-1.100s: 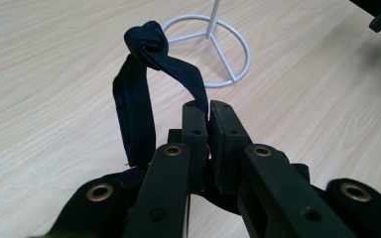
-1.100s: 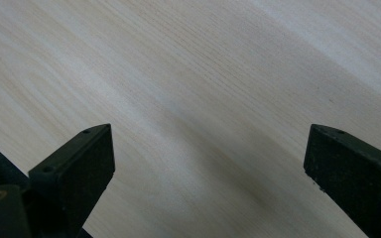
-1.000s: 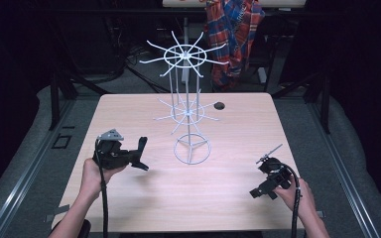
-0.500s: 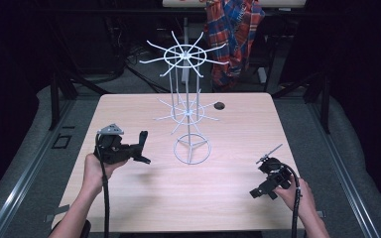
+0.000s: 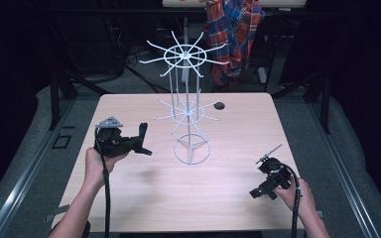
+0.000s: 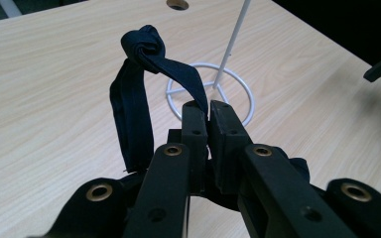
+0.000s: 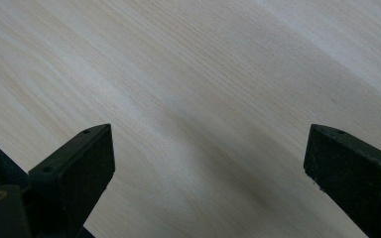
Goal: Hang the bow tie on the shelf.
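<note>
Your left gripper: jaws pinched tight on dark blue strap, knotted loop standing up just beyond fingertips. White wire rack, its ring base on table just past strap. Your right gripper: jaws wide apart, holding nothing, bare wood between fingers.

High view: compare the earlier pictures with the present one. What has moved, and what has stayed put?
The left tool, shut on a dark strap, has edged slightly toward the white rack. The right tool, open and holding nothing, stays low over the table; the rack is unmoved.
</note>
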Motion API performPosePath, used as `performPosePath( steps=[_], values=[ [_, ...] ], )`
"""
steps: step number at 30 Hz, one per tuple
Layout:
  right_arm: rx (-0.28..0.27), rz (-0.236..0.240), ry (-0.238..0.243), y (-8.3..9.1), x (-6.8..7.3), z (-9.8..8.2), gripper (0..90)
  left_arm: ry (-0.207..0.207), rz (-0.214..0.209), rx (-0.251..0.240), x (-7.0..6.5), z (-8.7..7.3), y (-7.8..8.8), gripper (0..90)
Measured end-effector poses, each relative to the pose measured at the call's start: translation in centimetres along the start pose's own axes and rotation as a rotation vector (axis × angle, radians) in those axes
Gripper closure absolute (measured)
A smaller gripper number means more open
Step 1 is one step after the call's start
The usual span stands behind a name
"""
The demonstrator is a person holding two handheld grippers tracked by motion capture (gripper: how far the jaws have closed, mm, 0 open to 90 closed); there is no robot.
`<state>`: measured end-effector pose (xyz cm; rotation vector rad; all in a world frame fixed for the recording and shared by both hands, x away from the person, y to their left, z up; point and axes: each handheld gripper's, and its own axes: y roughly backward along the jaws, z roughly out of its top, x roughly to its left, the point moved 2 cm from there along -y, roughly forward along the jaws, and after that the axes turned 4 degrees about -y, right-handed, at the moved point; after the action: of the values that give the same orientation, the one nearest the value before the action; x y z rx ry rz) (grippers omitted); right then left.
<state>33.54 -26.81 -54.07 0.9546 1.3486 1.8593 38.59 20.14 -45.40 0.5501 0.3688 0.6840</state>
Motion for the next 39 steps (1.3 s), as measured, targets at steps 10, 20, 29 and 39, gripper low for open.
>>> performPosePath(
  steps=[10, 20, 29, 39],
  values=[
    [0.001, 0.0, 0.001, 0.0, 0.0, 0.0, 5.3, -0.002, -0.007, -0.043, -0.2, 1.1, 0.3, 85.7],
    [-0.005, 0.001, -0.007, 0.0, 0.0, 0.0, 5.3, -0.013, -0.01, -0.072, -0.4, 2.0, 0.6, 85.7],
    [-0.004, 0.001, -0.005, 0.0, 0.0, 0.0, 5.4, -0.034, -0.016, -0.088, -1.0, 2.8, 0.6, 85.7],
    [-0.02, -0.007, -0.023, -0.1, 0.1, -0.1, 5.4, -0.053, -0.022, -0.101, -1.4, 3.5, 0.4, 85.7]
  ],
)
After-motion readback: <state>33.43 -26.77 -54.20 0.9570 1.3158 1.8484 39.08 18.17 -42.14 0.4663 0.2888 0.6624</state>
